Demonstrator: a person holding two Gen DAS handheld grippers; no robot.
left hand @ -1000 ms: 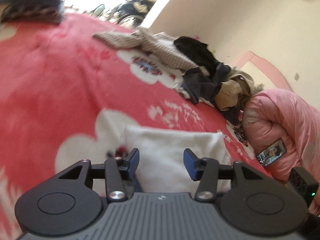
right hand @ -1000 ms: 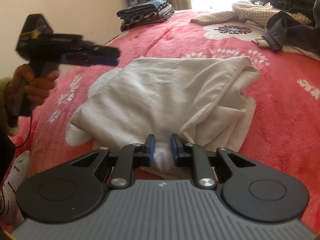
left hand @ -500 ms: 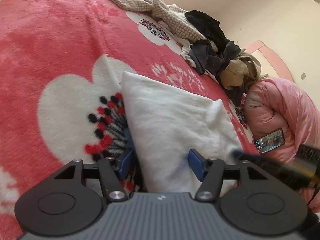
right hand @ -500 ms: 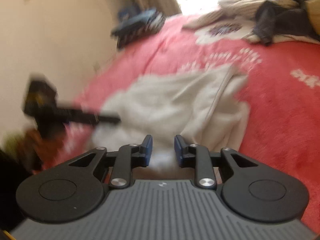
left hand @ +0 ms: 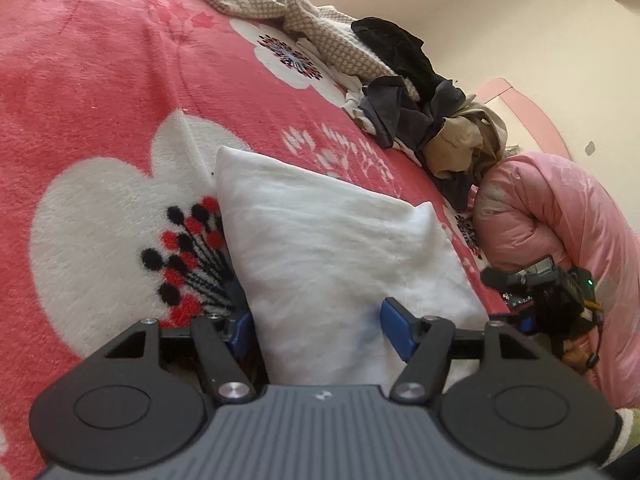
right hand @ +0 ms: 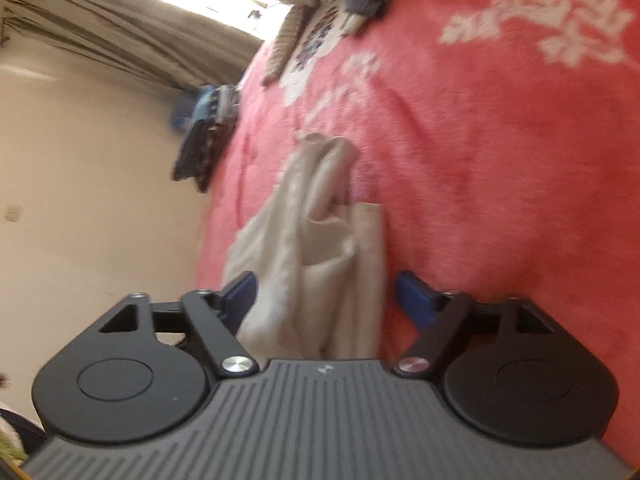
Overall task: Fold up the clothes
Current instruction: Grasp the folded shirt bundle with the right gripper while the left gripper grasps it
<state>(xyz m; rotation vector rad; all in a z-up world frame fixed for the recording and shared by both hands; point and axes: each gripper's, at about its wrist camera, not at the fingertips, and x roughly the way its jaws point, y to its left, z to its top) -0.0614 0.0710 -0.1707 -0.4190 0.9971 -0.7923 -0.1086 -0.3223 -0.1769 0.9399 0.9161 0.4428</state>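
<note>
Folding white garment point(left hand: 340, 264) on bed point(left hand: 100, 80); garment lies between both grippers. Left gripper point(left hand: 316, 330): fingers apart, just been opening, cloth between, unpinched. Right gripper point(right hand: 326, 294): fingers wide apart, just been opening, cloth between, loose. Advice: regrip matching corners, keep edges aligned. Count: 1 white garment, 2 grippers, 1 unfolded pile point(left hand: 404, 92), 1 folded stack point(right hand: 204, 132).
</note>
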